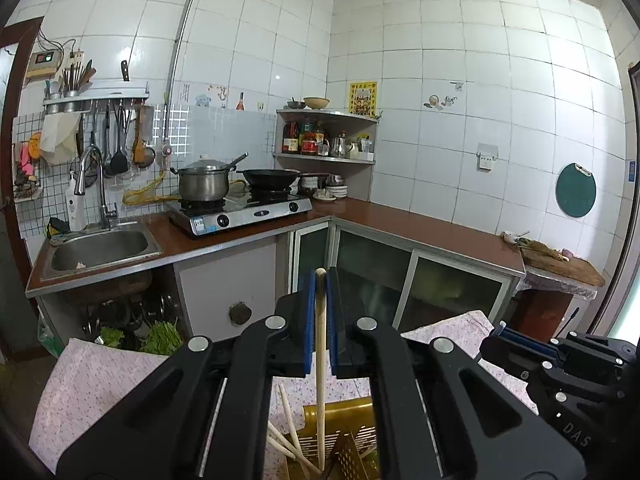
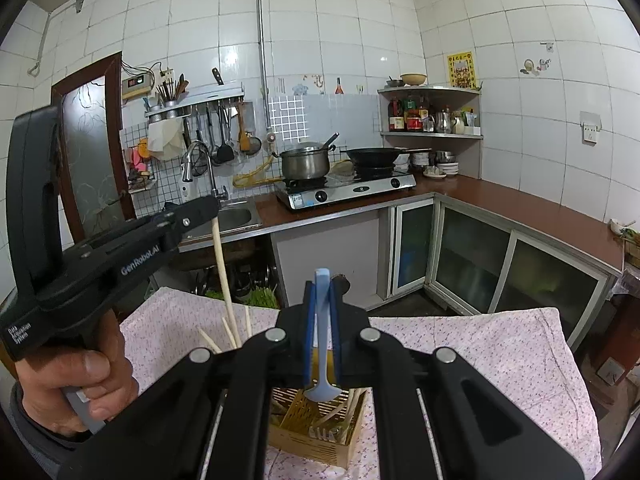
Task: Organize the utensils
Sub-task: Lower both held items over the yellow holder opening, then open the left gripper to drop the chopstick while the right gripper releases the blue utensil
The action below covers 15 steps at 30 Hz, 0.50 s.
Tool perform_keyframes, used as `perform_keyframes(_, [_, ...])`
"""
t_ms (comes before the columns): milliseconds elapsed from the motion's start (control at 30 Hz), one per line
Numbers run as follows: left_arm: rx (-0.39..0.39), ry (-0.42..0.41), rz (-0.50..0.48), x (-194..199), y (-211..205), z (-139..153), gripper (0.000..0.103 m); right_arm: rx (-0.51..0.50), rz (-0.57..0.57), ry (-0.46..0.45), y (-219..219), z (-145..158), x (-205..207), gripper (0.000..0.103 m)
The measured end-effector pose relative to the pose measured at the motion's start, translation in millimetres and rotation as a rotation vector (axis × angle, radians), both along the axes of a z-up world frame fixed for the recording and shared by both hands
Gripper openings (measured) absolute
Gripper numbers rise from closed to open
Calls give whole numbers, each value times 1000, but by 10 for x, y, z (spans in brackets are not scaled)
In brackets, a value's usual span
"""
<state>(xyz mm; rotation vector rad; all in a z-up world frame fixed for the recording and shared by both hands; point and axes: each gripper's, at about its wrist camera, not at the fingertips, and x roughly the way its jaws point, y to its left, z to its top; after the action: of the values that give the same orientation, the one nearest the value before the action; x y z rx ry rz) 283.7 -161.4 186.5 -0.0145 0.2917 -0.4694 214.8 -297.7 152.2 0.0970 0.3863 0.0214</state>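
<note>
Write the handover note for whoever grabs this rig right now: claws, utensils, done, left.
Left claw: shut on a wooden chopstick, held upright, lower end in the yellow basket.
Right claw: shut on a blue spoon, bowl down, just over the basket.
Done: other chopsticks already stand in the basket on the floral cloth.
Left: release the chopstick, then lower and drop the spoon.

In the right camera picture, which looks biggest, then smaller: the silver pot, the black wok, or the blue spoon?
1. Blue spoon, though it is right at the camera, so that inflates it.
2. Black wok.
3. Silver pot, close to the wok in look.
</note>
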Motion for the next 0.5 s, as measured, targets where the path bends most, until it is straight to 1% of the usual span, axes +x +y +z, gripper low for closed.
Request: perform_keyframes(500, [24,84,18,209,95,-455,4,17,-7,44,-19,-250,196,8])
